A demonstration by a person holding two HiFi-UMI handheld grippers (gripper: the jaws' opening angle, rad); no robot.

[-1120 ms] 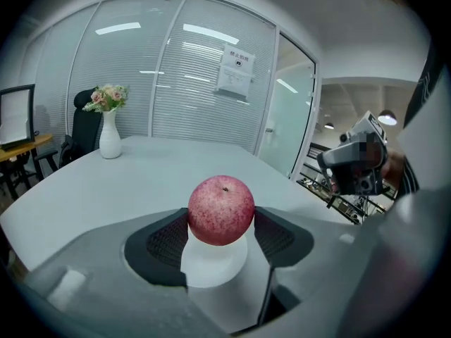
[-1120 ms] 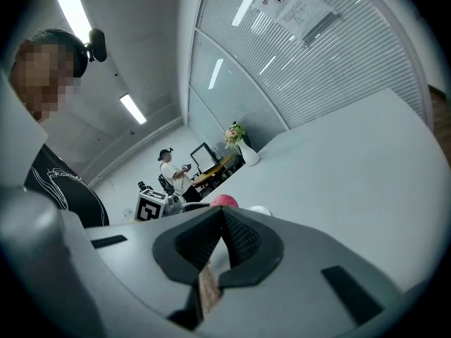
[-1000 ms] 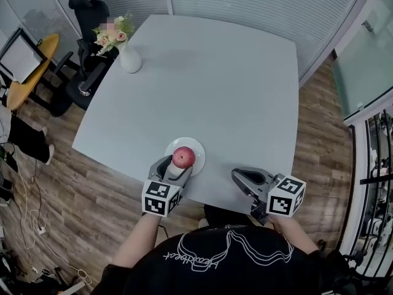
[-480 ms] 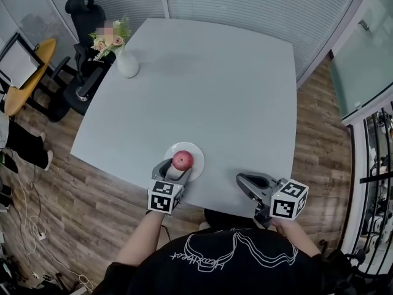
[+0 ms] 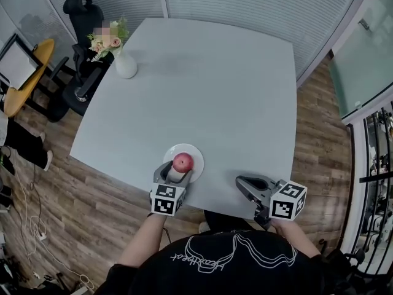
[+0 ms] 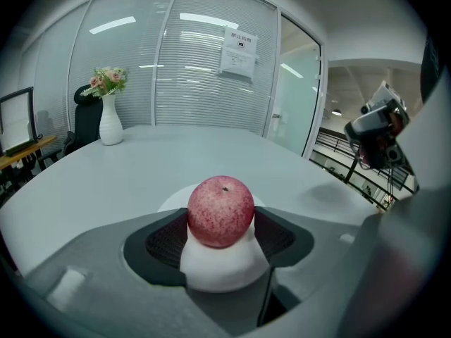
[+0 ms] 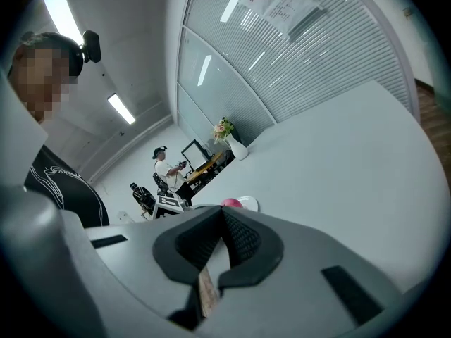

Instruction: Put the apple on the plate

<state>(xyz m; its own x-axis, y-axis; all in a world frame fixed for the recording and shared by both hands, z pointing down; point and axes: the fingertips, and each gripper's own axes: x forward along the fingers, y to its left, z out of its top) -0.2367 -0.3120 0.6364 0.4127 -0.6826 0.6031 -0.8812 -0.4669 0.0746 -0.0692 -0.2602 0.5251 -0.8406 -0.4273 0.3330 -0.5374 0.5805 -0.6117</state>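
A red apple (image 5: 182, 162) sits between the pads of my left gripper (image 5: 178, 171), right over the small white plate (image 5: 195, 152) near the table's front edge. I cannot tell whether the apple rests on the plate. In the left gripper view both black pads press on the sides of the apple (image 6: 220, 211), and the plate (image 6: 173, 201) shows under and behind it. My right gripper (image 5: 242, 182) hovers over the front edge to the right, apart from the plate. Its pads meet at the tips with nothing between them (image 7: 223, 213). The apple (image 7: 231, 203) peeks above them.
The grey table (image 5: 215, 85) carries a white vase of flowers (image 5: 126, 66) at its far left corner. A black office chair (image 5: 83, 11) and a yellow round table (image 5: 24, 72) stand to the left on the wooden floor. A glass wall runs behind.
My left gripper has sunk a little with the apple over the plate. My right gripper has stayed where it was.
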